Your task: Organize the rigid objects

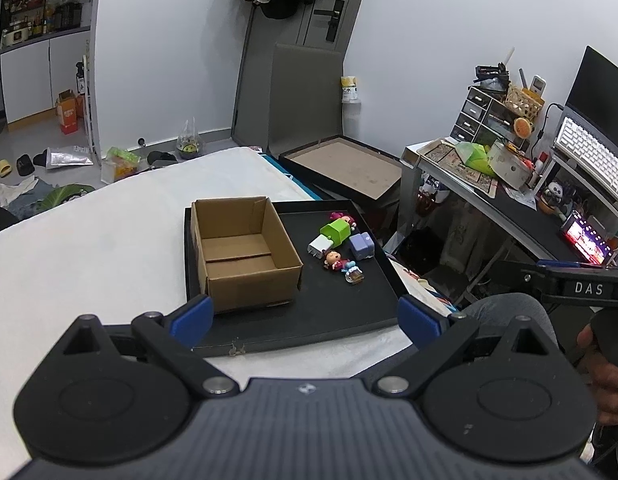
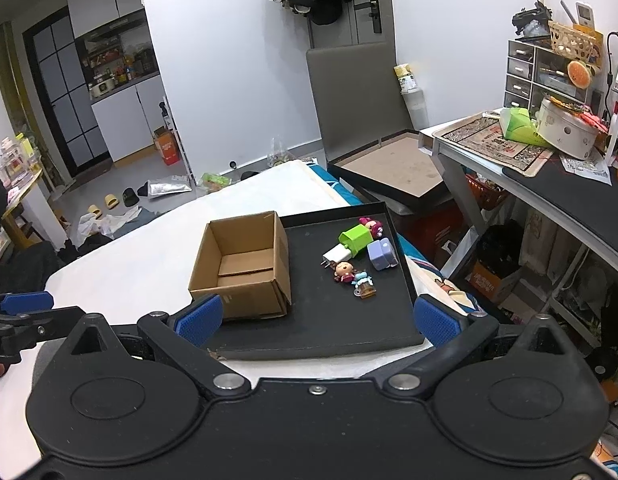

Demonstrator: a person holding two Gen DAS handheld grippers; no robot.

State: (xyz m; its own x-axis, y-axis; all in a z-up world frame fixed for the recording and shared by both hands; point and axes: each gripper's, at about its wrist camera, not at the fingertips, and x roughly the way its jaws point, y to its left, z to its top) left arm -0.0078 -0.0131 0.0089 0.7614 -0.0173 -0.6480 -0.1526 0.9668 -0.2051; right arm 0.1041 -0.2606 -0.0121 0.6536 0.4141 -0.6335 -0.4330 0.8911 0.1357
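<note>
Spreading wide across the lower part of both views is the white bed surface (image 1: pixel 109 248), and on it sits the black tray (image 1: pixel 349 308), a flat shallow thing with a low rim. On the tray's left part stands the cardboard box (image 1: pixel 245 256), flaps up, open at the top and showing only its bare brown floor. To the right of the box, well apart from it, lies the little cluster of toys and bits, all on the tray's far right part. Biggest of them is the green block (image 2: pixel 355 238), tipped on its side, with the white plug (image 2: pixel 336 255) touching its near end, prongs pointing left. Just right of those sits the lilac cube (image 2: pixel 382 254). Behind the green block peeks a pink figure (image 2: pixel 371 226), mostly hidden, so I can't say what it is. Nearer the front lies the small doll (image 2: pixel 344 271) with the brown hair, on its back, and touching it is a tiny blue-topped charm (image 2: pixel 364 285). Now the tools: the left gripper (image 1: pixel 305 314) hangs over the tray's near edge, jaws spread wide, nothing between the blue pads. The right gripper (image 2: pixel 317 318) is likewise poised at the near edge, jaws parted and holding nothing, both well short of the cluster.
</note>
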